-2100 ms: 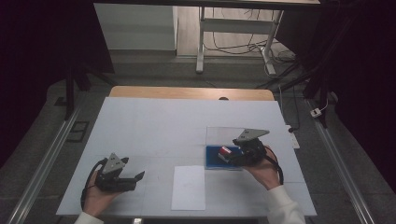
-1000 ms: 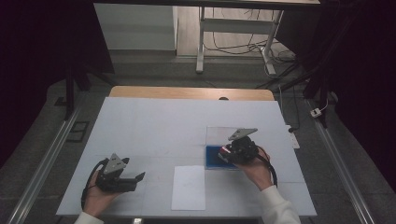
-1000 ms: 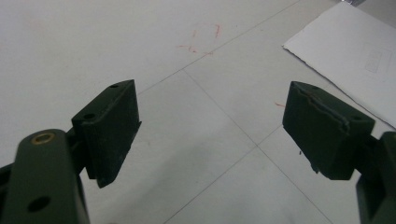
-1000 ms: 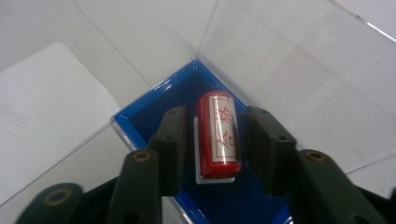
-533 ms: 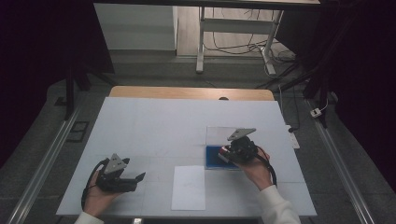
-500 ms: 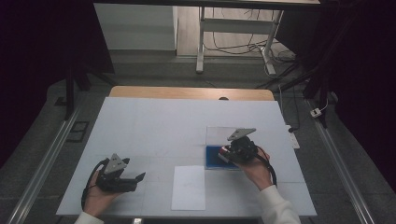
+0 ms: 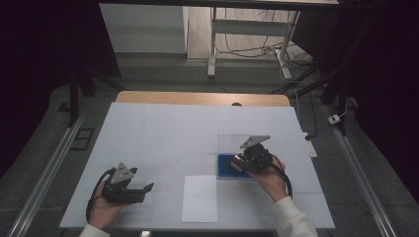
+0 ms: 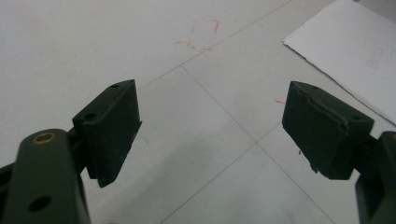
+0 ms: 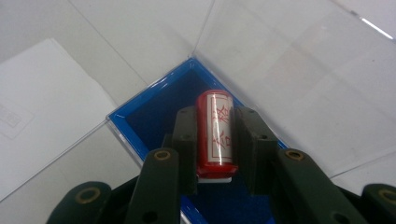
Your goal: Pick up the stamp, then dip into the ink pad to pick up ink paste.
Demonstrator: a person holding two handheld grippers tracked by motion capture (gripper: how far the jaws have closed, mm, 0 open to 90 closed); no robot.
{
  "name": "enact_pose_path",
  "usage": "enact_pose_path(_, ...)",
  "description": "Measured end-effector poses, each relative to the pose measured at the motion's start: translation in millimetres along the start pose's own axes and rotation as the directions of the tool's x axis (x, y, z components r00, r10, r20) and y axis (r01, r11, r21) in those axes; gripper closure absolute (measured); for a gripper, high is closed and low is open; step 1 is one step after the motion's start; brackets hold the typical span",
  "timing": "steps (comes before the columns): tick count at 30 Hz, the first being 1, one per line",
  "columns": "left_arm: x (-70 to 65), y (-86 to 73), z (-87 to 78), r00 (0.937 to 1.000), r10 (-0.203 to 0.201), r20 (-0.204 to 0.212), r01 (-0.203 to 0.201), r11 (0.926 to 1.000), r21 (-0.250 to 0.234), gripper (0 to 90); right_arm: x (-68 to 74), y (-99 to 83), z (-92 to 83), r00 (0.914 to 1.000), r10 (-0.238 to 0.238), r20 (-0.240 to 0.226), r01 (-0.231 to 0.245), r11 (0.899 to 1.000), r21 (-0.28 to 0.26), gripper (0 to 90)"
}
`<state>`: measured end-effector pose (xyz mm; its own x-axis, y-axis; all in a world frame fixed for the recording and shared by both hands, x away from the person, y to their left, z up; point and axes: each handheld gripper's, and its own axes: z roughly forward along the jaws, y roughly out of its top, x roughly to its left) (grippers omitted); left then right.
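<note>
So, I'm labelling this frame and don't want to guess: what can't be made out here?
- Stamp, right gripper view: its lower end is hidden behind the right gripper; the red marks on its label are too small to read.
- Blue case, high view: its right part is covered by the gripper and hand.
- Paper, left gripper view: cut off by the frame edge; its faint print is too small to read.

Red signs are showing on the white label of the red cylinder, too unclear to read; faint red marks are lying on the table.
</note>
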<state>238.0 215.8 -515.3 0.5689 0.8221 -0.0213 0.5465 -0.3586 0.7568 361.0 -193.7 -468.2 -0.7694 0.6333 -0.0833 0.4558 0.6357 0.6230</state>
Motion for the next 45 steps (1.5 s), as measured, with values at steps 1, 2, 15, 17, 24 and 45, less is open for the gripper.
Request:
enact_pose_path(1,0.2,0.0,-0.2,1.0000,0.000,-0.001,0.000,1.0000,-0.001,19.6,-0.6,-0.1,-0.7,1.0000,-0.002,0.000,0.002,1.000,-0.004,70.5)
enact_pose_path(2,0.1,0.0,-0.4,1.0000,0.000,-0.002,0.000,1.0000,-0.001,19.5,-1.2,-0.2,-2.3,1.0000,0.004,-0.005,-0.004,1.000,-0.012,70.5)
enact_pose_path(15,0.4,-0.1,-0.7,1.0000,0.001,0.000,-0.001,1.0000,-0.002,19.9,1.4,9.2,-31.7,0.9990,-0.038,-0.023,0.035,0.992,-0.123,70.5)
enact_pose_path(17,0.3,-0.1,-0.8,1.0000,0.001,0.001,-0.001,1.0000,-0.003,19.9,1.5,9.8,-34.1,0.9984,-0.049,-0.028,0.045,0.991,-0.126,70.5)
enact_pose_path(24,0.4,0.1,-0.5,1.0000,-0.003,-0.002,0.003,1.0000,-0.003,20.0,4.0,14.4,-48.5,0.9970,-0.062,-0.046,0.054,0.986,-0.159,70.5)
enact_pose_path(45,-0.2,0.7,0.8,1.0000,0.002,-0.004,-0.002,1.0000,0.001,20.3,4.7,13.4,-29.6,0.9912,-0.123,-0.049,0.119,0.990,-0.072,70.4)
